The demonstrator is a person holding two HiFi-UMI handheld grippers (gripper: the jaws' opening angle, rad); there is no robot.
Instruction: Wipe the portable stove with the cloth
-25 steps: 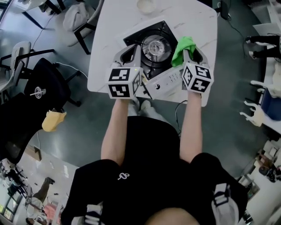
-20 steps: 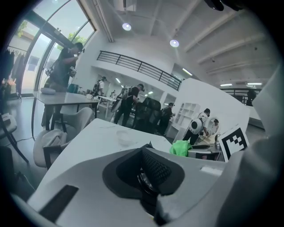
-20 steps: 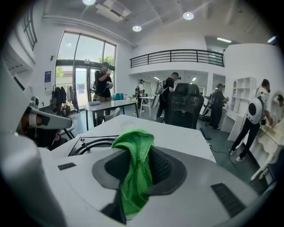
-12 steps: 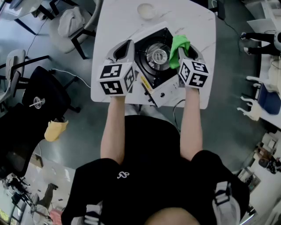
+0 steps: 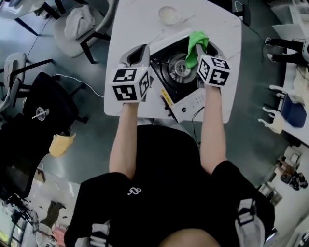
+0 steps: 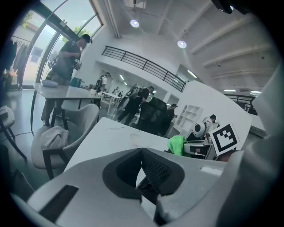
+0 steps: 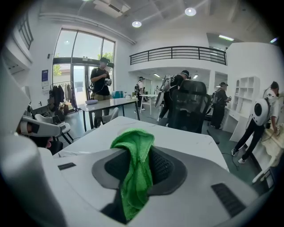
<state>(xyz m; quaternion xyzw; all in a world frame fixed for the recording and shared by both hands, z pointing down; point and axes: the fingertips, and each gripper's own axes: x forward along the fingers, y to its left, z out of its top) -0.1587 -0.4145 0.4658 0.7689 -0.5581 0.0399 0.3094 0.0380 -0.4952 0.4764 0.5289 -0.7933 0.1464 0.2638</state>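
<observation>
- Cloth (image 5: pixel 195 42): green, clenched in the jaws of the right gripper (image 7: pixel 135 159). It drapes over the pads and hangs between them, at the far side of the stove (image 5: pixel 164 48).
- Change: within the last second the cloth went from 3 o'clock of the burner (image 5: pixel 182 68) to about 1 o'clock, toward the stove's far corner. This reads as a wiping stroke up the right rim. Contact with the top can't be confirmed.
- Left gripper (image 6: pixel 142 153): jaws pressed together, nothing seen between them. It has drifted out to the stove's 9 o'clock corner. Cannot tell whether it touches the stove.
- Meaning: the right rim is probably covered. The burner ring, left half and control panel likely remain.
- Edges: the stove lies diagonally, with its panel corner at the 6 o'clock edge of the desk (image 5: pixel 140 19). A pull toward 6 risks nudging it over.
- Room: a bowl (image 5: pixel 169 14) sits at 12 o'clock, apart from the stove. Bare desk at 10–11 and 2 o'clock.
</observation>
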